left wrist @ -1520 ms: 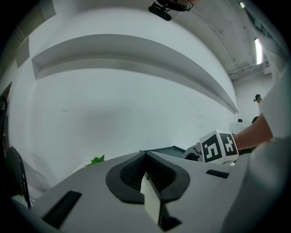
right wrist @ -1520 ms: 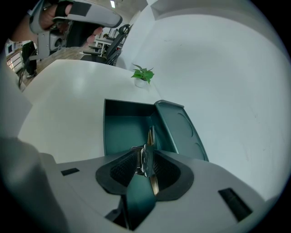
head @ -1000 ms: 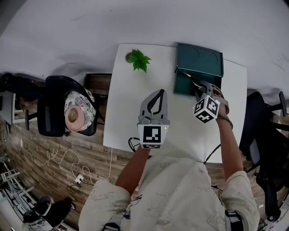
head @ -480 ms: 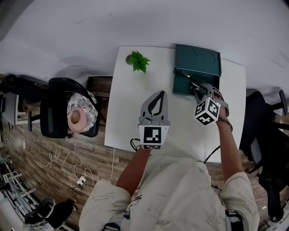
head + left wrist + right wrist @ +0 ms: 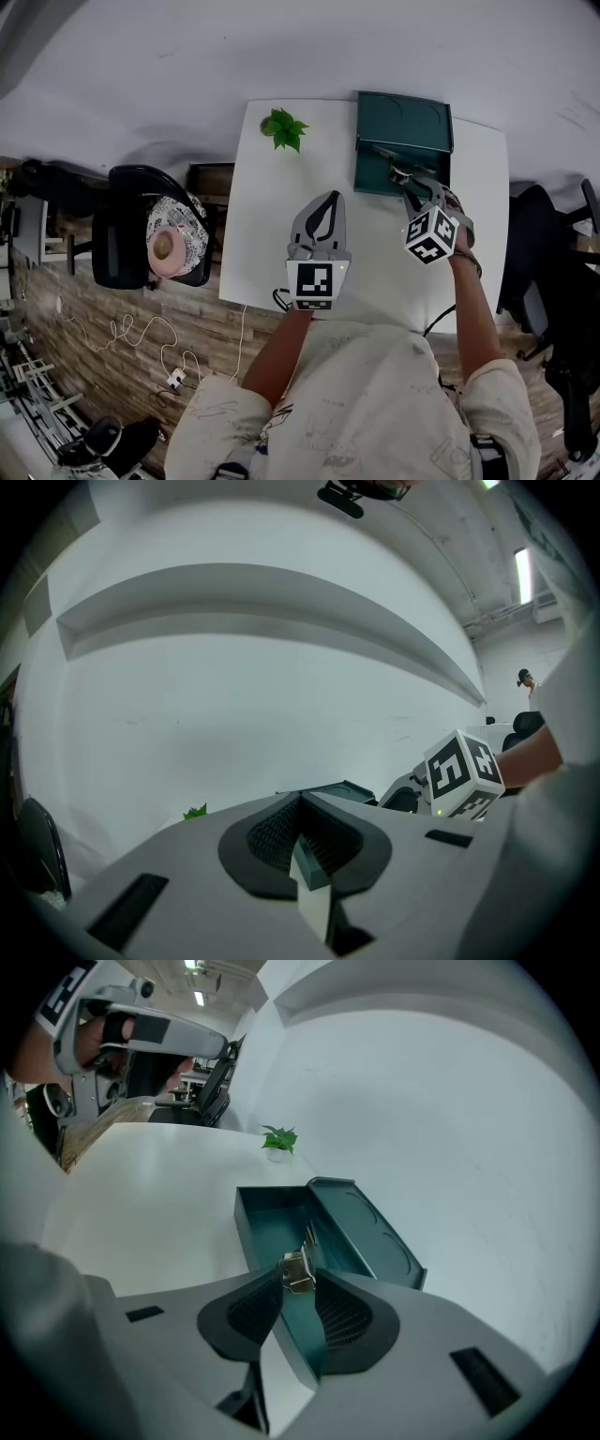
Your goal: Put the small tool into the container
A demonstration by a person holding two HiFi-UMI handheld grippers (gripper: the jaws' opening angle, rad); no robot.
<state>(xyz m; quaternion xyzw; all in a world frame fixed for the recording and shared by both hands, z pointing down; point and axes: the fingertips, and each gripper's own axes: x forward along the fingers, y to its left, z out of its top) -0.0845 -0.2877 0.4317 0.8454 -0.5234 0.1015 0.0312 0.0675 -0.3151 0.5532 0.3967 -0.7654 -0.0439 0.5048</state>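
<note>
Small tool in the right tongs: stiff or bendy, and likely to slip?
Probably stiff: the small tool looks like shiny metal holding its shape. It may slip, since the right tongs pinch only its near end. Likely light, being thin and small.

Small green plant (image 5: 284, 128) at white table (image 5: 272, 234) far edge; black chair (image 5: 127, 239) beside table.

My right gripper (image 5: 298, 1290) has its jaws closed on a small metal tool (image 5: 298, 1270), which shows against the near end of the open green box (image 5: 272, 1227). The lid (image 5: 370, 1234) is folded back along the box's right side. Beyond the box, well apart from it, a small green plant (image 5: 278, 1140) stands on the white table (image 5: 150, 1194). Far left of the box is my left gripper (image 5: 112, 1018)
</note>
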